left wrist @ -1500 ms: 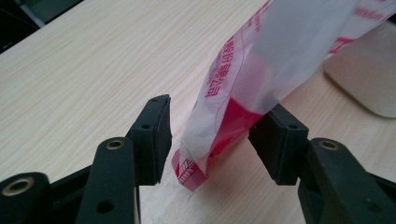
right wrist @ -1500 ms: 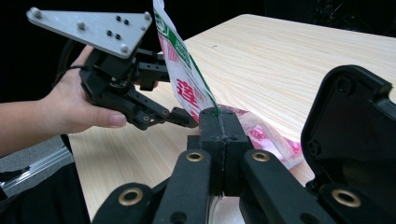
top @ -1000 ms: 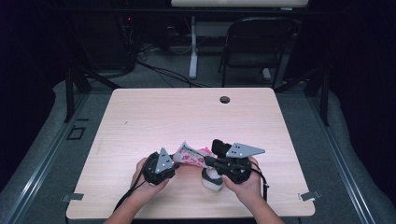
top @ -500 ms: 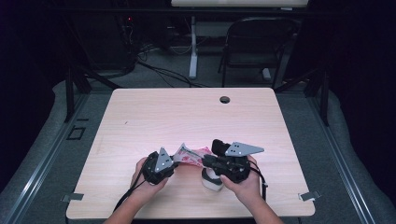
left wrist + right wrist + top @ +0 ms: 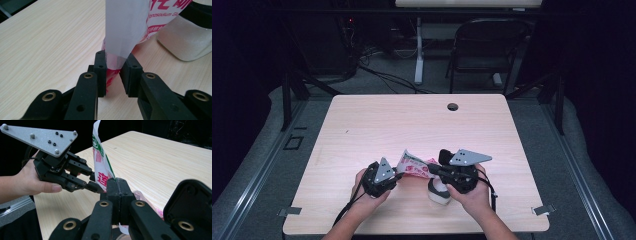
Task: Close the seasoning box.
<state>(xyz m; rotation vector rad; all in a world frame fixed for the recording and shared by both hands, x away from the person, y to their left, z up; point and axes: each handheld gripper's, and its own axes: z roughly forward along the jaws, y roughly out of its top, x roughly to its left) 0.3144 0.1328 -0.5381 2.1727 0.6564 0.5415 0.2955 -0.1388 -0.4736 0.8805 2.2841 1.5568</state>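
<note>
Packet (image 5: 413,165) stretched above the near table (image 5: 362,125) edge, over a jar (image 5: 439,191). Right gripper (image 5: 117,185) jaws clamped tight on its edge; left gripper (image 5: 115,65) jaws partly open, just been closing around the packet's end. Risk: uneven pull, sudden tear, powder spilled beside the jar.

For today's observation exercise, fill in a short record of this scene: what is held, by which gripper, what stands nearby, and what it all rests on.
held thing: packet, white with red print
left gripper: jaws have just been closing, on either side of the packet's end
right gripper: shut on the packet's edge
nearby: jar beside the packet, with whitish contents
surface: table, light wood
</note>
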